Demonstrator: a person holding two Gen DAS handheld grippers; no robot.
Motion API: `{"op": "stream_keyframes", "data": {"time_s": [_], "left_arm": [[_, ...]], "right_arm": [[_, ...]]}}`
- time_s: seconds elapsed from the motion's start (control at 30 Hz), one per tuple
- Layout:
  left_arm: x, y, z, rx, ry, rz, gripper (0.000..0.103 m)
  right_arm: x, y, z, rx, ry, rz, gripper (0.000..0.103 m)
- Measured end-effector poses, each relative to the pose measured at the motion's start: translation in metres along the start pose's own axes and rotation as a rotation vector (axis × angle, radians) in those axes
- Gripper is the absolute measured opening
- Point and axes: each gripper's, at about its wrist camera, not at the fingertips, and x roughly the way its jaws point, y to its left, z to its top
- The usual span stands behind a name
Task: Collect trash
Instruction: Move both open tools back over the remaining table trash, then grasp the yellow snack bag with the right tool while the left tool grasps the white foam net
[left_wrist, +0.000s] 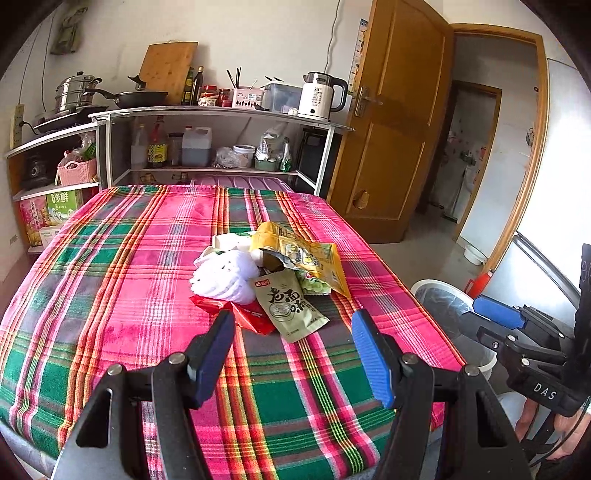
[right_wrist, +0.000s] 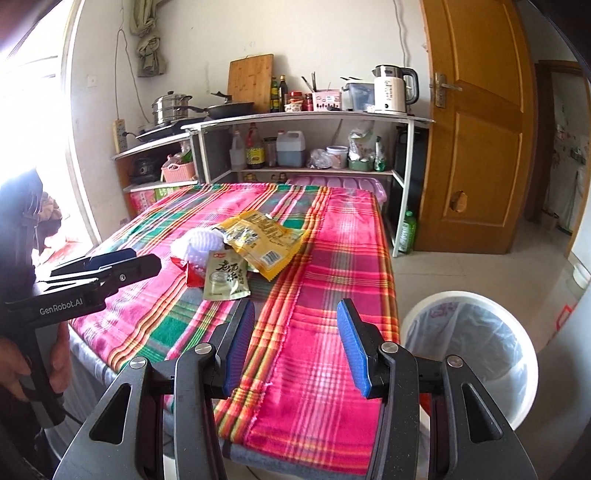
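Trash pile (left_wrist: 266, 280) mid-desk: four wrappers counted — yellow packet (left_wrist: 303, 254), green noodle packet (left_wrist: 291, 308), red wrapper (left_wrist: 240, 312), white foam net (left_wrist: 221, 275); more paper behind, count unclear. Left tool (left_wrist: 291, 325) spread wide, pinching nothing, hovering just short of pile. Right tool (right_wrist: 295, 317) spread too, empty, above desk's near edge. One white lined bin (right_wrist: 476, 350) on floor beside desk. Desk (left_wrist: 110, 277) covered with pink-green plaid cloth. Behind: shelf unit (left_wrist: 221, 114) with cookware, bottles, one kettle (left_wrist: 321, 96); wooden door (left_wrist: 395, 122) open.
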Motion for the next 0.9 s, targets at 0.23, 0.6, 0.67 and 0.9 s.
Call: {"op": "stream_keyframes", "data": {"time_s": [0.23, 0.6, 0.67, 0.9], "left_arm": [[0.015, 0.027, 0.010, -0.025, 0.002, 0.039, 0.068], [0.071, 0.068, 0.026, -0.064, 0.088, 0.039, 0.068], [0.079, 0.070, 0.028, -0.066, 0.100, 0.032, 0.068], [0.094, 0.072, 0.030, -0.082, 0.147, -0.020, 0.068]], "right_arm": [[0.028, 0.017, 0.011, -0.068, 0.034, 0.011, 0.048], [0.095, 0.041, 0.028, -0.173, 0.109, 0.035, 0.048], [0.107, 0.042, 0.031, -0.184, 0.125, 0.034, 0.048], [0.138, 0.047, 0.043, -0.209, 0.158, 0.042, 0.047]]}}
